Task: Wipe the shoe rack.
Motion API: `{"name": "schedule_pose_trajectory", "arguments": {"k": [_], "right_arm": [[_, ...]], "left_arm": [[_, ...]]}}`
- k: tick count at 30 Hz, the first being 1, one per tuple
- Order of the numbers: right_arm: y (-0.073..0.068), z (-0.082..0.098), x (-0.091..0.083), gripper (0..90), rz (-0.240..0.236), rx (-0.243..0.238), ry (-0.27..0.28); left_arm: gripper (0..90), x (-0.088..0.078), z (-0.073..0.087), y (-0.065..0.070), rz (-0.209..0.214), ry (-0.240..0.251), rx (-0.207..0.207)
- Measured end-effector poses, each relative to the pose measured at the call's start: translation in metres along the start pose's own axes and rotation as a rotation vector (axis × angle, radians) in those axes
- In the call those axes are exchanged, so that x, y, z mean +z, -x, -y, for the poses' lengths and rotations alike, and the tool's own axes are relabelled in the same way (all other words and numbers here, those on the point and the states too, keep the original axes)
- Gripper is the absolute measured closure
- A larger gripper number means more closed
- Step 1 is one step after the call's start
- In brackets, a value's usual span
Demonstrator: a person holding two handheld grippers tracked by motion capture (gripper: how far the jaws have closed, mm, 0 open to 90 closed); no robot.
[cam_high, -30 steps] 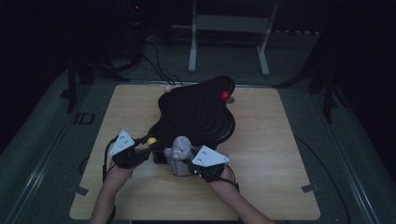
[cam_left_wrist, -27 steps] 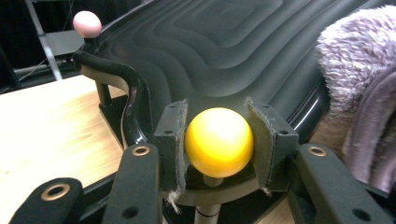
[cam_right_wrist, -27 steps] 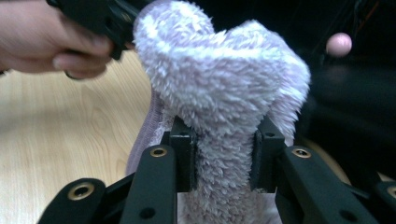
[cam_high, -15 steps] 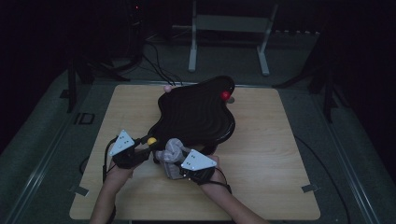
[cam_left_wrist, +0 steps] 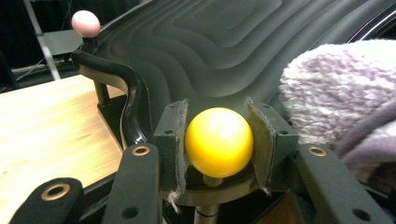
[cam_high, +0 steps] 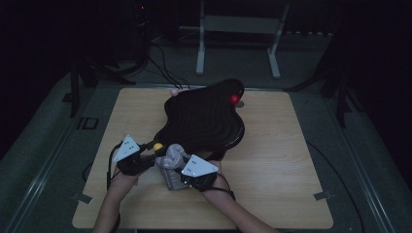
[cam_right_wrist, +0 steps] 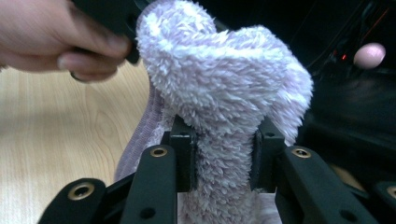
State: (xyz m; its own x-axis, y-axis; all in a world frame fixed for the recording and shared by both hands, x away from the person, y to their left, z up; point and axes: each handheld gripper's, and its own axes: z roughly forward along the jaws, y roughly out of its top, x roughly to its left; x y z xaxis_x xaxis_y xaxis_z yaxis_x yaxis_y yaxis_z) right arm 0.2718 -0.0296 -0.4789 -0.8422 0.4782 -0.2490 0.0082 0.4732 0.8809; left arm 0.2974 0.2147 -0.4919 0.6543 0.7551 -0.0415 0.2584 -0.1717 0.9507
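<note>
A black wavy tray stands on posts on the wooden table. Its posts carry ball knobs: a yellow ball at the near left corner, a pink ball at the far corner, a red ball on the far right. My left gripper is shut on the yellow ball, pads pressing both sides. My right gripper is shut on a fluffy lilac cloth, bunched against the tray's near edge beside the yellow ball.
A white metal frame and cables lie on the dark floor beyond the table. The person's other hand shows at the left of the right gripper view. Bare wood spreads to the tray's right.
My right gripper with the cloth has slid left along the tray's near edge, closer to the left gripper and the yellow ball. The left gripper stayed put.
</note>
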Motion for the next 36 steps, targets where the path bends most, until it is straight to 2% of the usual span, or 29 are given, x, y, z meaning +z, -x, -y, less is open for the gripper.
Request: {"name": "schedule_pose_trajectory", "arguments": {"k": [3, 5, 8, 10, 14, 17, 20, 22, 25, 31, 34, 36], "right_arm": [[0.003, 0.007, 0.005, 68.1, -0.025, 0.021, -0.033], [0.001, 0.005, 0.002, 68.0, -0.011, -0.001, -0.035], [0.004, -0.002, -0.009, 68.0, 0.016, 0.005, 0.007], [0.006, -0.001, -0.014, 68.0, 0.047, 0.0, 0.015], [0.009, 0.009, -0.011, 68.0, 0.027, 0.015, -0.025], [0.01, 0.005, -0.018, 68.0, 0.025, 0.02, -0.011], [0.015, 0.002, -0.029, 68.0, 0.057, 0.034, 0.022], [0.019, 0.009, -0.028, 68.1, 0.058, 0.041, 0.011], [0.016, 0.016, -0.026, 68.0, 0.056, 0.031, -0.016], [0.022, 0.005, -0.044, 67.9, 0.089, 0.028, 0.035], [0.024, 0.015, -0.04, 67.9, 0.073, 0.044, 0.007], [0.021, 0.019, -0.039, 67.8, 0.076, 0.024, -0.017]], "left_arm": [[59.2, 0.0, 0.001, 0.0, 0.002, 0.005, -0.003], [59.2, 0.0, 0.0, 0.0, 0.002, -0.002, 0.001], [59.2, 0.0, 0.001, 0.0, 0.004, 0.004, -0.003], [59.2, 0.0, 0.0, 0.0, 0.002, -0.002, 0.004], [59.2, 0.0, 0.0, -0.001, 0.005, 0.001, 0.002], [59.2, 0.0, 0.001, 0.0, 0.003, 0.004, -0.003], [59.2, 0.0, 0.0, 0.0, 0.004, 0.0, 0.004], [59.2, 0.0, 0.0, 0.0, 0.003, 0.005, 0.0], [59.2, 0.0, 0.0, -0.001, 0.005, -0.002, 0.006], [59.2, 0.0, 0.0, 0.0, 0.004, 0.001, 0.004], [59.3, 0.0, 0.0, -0.001, 0.01, 0.003, 0.001], [59.2, 0.0, 0.0, -0.001, 0.009, -0.001, 0.004]]}}
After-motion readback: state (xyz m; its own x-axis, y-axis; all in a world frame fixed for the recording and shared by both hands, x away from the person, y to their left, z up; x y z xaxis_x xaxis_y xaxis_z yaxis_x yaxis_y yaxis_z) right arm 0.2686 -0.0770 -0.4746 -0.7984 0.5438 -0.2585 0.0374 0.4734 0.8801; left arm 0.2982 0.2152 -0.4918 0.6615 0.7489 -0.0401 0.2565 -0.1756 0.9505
